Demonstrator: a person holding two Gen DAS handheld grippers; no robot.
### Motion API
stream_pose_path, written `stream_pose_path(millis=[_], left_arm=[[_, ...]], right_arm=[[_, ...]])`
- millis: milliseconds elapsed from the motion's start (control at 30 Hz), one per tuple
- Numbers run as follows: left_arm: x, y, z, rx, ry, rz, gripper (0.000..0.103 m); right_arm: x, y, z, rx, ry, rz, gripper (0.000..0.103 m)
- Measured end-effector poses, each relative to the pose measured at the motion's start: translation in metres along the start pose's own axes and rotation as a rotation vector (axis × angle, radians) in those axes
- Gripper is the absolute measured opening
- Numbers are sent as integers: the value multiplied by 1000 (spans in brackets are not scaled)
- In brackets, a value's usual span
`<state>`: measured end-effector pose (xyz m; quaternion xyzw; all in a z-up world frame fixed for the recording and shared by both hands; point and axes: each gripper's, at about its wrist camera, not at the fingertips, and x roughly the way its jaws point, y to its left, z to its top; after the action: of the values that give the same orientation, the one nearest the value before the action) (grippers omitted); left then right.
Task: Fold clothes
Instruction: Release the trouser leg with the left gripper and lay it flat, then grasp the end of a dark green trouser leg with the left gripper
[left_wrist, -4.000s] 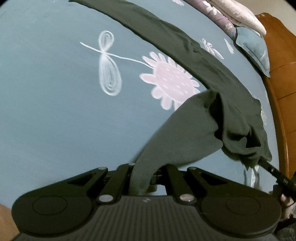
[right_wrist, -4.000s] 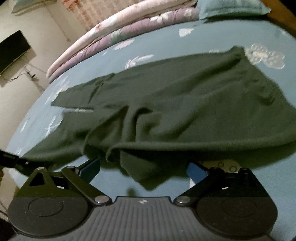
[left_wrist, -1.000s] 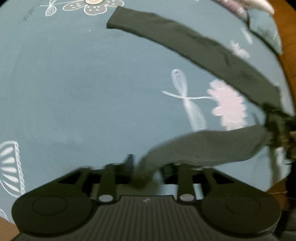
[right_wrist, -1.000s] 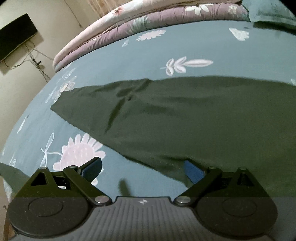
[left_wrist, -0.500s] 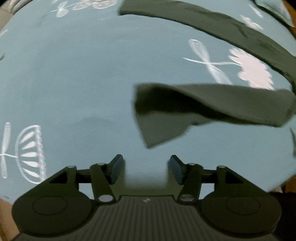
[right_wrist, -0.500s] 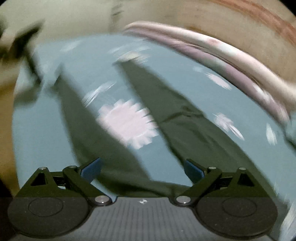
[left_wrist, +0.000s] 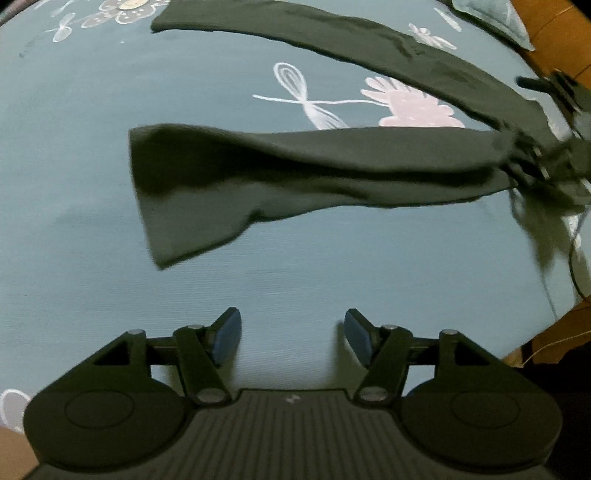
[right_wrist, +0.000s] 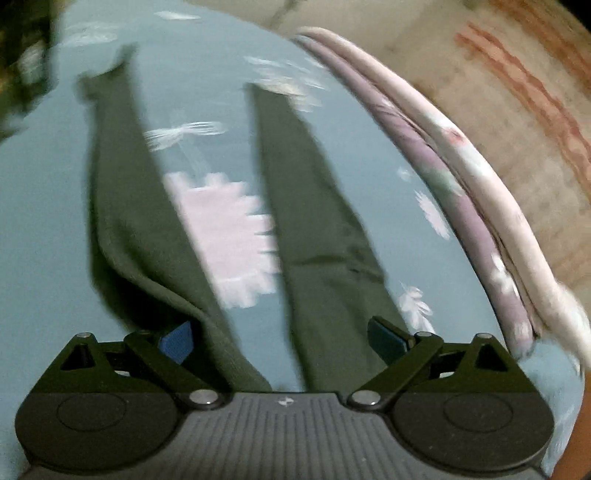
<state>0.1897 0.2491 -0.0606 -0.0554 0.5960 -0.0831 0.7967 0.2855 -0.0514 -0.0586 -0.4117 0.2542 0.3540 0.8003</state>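
Observation:
Dark green trousers lie on the blue flowered bedsheet (left_wrist: 74, 147). In the left wrist view the near leg (left_wrist: 295, 166) stretches across the sheet with its cuff end at the left, and the far leg (left_wrist: 369, 40) runs along the top. Both meet in a blurred bunch at the right edge. My left gripper (left_wrist: 291, 325) is open, a short way in front of the near leg's cuff and holding nothing. My right gripper (right_wrist: 280, 336) is open too. Both legs (right_wrist: 125, 206) (right_wrist: 314, 221) run away from between its spread fingers.
Folded quilts (right_wrist: 461, 158) are stacked along the far side of the bed, against a wall. A blue pillow (left_wrist: 487, 18) lies by the wooden bed frame (left_wrist: 554, 22). A pink flower print (right_wrist: 225, 236) shows between the two legs. The right wrist view is blurred.
My left gripper let go of the near leg's cuff, opened and drew back; the leg now lies on the sheet. The right wrist view swung round to look along both legs.

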Motion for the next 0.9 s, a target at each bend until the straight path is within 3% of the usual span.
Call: stream_pose_path(millis=[167, 300, 367, 533, 800, 900], left_arm=[[4, -3, 0, -23, -23, -34, 63], [6, -6, -1, -41, -41, -62, 63], [7, -4, 0, -55, -51, -73, 63], [7, 13, -2, -199, -136, -170, 63], [24, 67, -46, -678, -396, -454, 63], [33, 88, -59, -825, -512, -504, 62]], right_arm=[[32, -56, -13, 401, 56, 86, 99], [36, -77, -32, 656, 87, 85, 99], [27, -81, -39, 717, 74, 85, 99], [-10, -77, -50, 785, 17, 98, 102], [-51, -45, -85, 968, -27, 141, 102], [-55, -38, -93, 1029, -25, 156, 102]])
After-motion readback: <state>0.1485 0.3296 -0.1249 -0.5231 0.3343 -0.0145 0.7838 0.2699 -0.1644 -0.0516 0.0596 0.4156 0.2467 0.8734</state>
